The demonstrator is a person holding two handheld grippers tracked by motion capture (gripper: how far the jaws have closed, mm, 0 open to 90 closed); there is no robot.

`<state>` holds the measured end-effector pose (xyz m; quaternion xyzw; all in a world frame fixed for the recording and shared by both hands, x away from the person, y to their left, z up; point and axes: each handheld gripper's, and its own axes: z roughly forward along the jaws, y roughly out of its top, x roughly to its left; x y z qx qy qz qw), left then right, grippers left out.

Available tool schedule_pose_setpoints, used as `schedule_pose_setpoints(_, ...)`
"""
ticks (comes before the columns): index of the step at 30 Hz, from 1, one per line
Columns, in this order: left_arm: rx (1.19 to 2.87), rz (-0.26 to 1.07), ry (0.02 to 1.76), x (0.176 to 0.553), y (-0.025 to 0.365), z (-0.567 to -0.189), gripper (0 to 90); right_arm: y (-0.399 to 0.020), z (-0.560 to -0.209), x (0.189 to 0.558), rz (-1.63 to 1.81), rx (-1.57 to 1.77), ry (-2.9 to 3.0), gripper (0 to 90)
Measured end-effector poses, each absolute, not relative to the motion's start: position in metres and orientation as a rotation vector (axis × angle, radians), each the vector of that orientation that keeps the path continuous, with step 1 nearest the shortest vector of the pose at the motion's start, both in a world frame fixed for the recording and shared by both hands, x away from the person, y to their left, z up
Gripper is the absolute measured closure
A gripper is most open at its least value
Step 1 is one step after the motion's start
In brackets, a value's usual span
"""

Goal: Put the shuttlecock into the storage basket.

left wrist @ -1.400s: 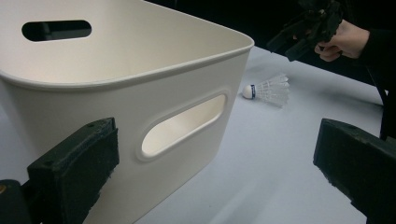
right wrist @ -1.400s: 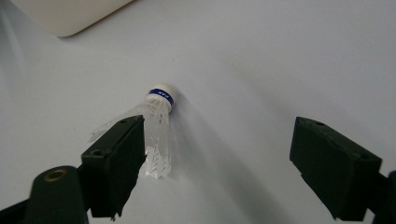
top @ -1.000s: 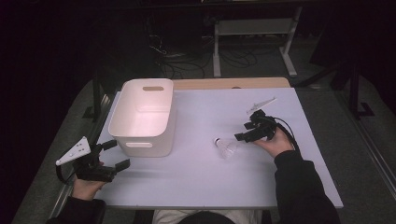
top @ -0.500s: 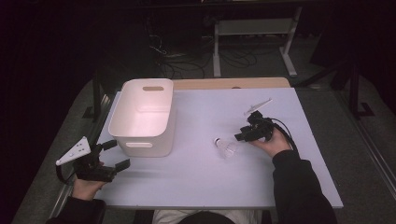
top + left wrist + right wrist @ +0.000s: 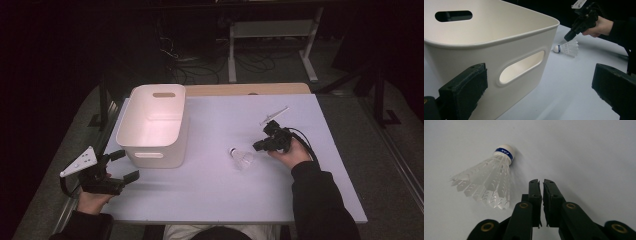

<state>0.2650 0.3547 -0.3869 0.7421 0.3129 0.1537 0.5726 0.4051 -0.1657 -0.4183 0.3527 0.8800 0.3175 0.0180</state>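
A white feather shuttlecock [image 5: 242, 158] with a blue band on its cork lies on its side on the pale table [image 5: 220, 200], right of centre. In the right gripper view the shuttlecock [image 5: 489, 179] rests just left of my right gripper [image 5: 541, 181], whose jaws are pressed together with nothing between them. From above, the right gripper [image 5: 259, 146] hovers just right of the shuttlecock. A white plastic bin [image 5: 152, 125] stands at the left. My left gripper [image 5: 124, 165] is open near the bin's front left corner, the bin's handle slot [image 5: 521, 67] between its jaws.
The bin [image 5: 489, 35] looks empty inside. Far off in the left gripper view are the shuttlecock [image 5: 567, 48] and the other hand with its gripper [image 5: 580, 22]. Cables and a metal frame [image 5: 272, 35] lie on the dark floor beyond the table.
The right gripper has dipped and shifted slightly left, closer to the shuttlecock. The left gripper and the bin have stayed put.
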Motion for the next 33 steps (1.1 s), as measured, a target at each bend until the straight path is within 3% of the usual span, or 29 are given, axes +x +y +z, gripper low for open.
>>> schedule_pose_setpoints(33, 1.741, 0.359, 0.733, 0.265, 0.355, -0.387, 0.0, -0.154, -0.423, 0.397, 1.000, 1.040, 2.833, 88.8)
